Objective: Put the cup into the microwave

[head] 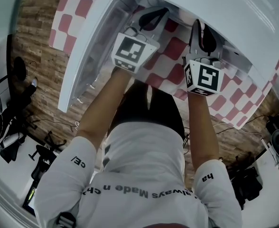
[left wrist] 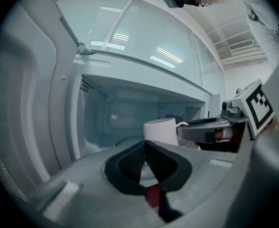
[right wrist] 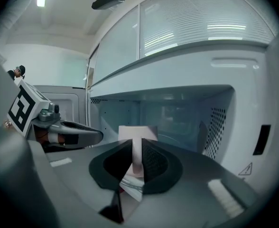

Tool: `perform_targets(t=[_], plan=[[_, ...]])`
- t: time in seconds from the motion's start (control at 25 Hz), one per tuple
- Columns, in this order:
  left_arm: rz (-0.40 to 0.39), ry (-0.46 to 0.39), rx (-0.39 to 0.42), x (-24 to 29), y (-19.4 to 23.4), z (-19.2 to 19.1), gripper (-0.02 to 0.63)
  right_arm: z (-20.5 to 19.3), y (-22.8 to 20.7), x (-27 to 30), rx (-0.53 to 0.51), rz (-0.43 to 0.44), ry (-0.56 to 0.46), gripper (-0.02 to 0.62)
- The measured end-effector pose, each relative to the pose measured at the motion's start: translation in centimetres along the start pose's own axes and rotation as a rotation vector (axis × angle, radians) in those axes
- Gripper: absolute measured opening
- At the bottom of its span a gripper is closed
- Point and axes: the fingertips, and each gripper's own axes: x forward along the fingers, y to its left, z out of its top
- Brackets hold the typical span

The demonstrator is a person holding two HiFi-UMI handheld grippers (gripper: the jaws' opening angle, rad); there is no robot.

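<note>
We find the right gripper (right wrist: 137,158) with its jaws drawn narrow on the cup (right wrist: 137,131). A white strip of the cup is pinched between them. From the left gripper view the grip sits at the handle side, which we judge leaves the white body free to go in first and stay upright.

The cup is held at the mouth of the microwave (right wrist: 177,80), in front of the open cavity (left wrist: 130,113). We cannot tell whether its base touches the cavity floor, so we rate the placement as not yet done.

The left gripper (left wrist: 144,148) has its jaws closed tip to tip with nothing between them. It sits just beside the cup, apart from it, and we judge it is on standby to steady the cup or to take the door (head: 89,46). The door stands swung wide to the left, which keeps the opening clear for both grippers.

The microwave stands on a red-and-white checked cloth (head: 175,49).

Markings:
- We read no brand on the microwave.
- A warning triangle (right wrist: 245,169) shows low on its right front panel, too small to read.
- Each gripper carries a marker cube (head: 132,51) with a black-and-white square pattern and no text.
- The person's shirt (head: 144,175) bears print seen upside down, of which the words "Always Made" can be partly made out. We cannot read the rest with confidence.
</note>
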Motion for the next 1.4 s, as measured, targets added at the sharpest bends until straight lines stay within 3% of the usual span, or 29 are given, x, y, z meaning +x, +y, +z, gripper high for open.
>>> perform_targets(t=[0.56,1.24,1.4], plan=[[0.012,-0.001,-0.008,1.0,0.9,-0.8,0.003,-0.8,-0.5,1.8,-0.021,0.005,-0.013,0.043],[0.011,0.029,-0.021,-0.1,0.3,-0.5,0.003,-2.8,0.0,2.0,-0.036,0.026,0.077,0.054],[0.013,0.033,-0.025,-0.8,0.0,0.3,0.003,-2.4,-0.1,1.7,-0.028,0.025,0.088,0.086]])
